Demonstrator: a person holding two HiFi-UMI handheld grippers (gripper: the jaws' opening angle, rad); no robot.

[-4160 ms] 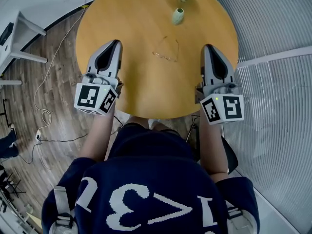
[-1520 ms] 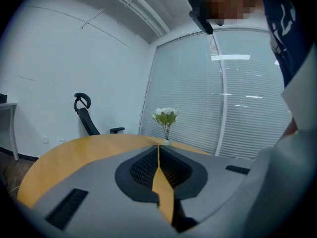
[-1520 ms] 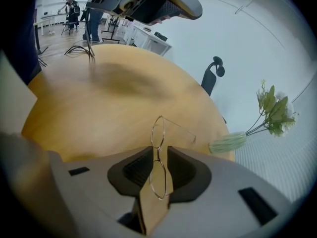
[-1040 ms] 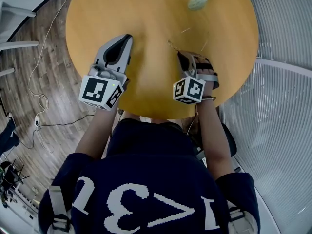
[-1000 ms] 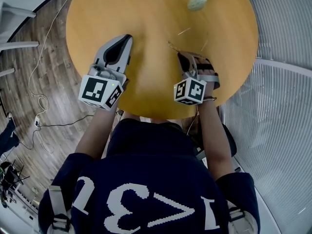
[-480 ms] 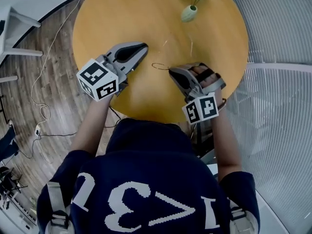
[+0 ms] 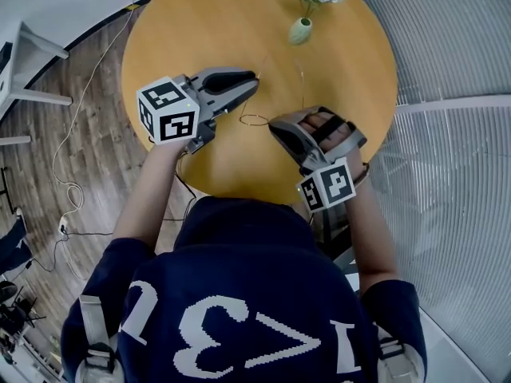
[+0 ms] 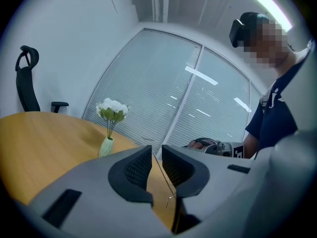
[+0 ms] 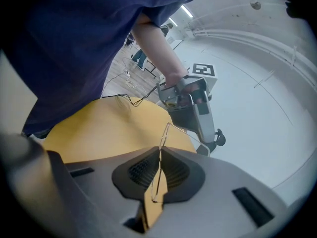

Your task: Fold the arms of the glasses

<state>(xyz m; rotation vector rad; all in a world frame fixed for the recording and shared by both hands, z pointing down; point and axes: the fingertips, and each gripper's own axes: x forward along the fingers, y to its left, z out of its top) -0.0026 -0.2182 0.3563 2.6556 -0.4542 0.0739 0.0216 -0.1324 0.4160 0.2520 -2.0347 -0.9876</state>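
Glasses: off the table, held in the air over its middle, slightly toward the near edge. The vase is well apart, by the far edge.

Right gripper: jaws pressed together on the thin wire rim of the front. The rim stands up out of the pads in the right gripper view.

Left gripper: jaws opening. 1 arm of the glasses runs between the pads, with a gap showing beside it, so it is not pinched.

Head view: 2 faint lines run from the front toward the far edge. I read these as the arms, not yet folded, but the wire is too thin to be sure.

Notes for this step, as I judge it:
- Hold the right grip steady and squeeze no harder, because the rim will bend.
- Swing the arm about its hinge only, toward the lenses, with no twist.
- Push with the flat of 1 left jaw, close to the hinge.
- Lay 1 arm flat first, then the 2nd over it.
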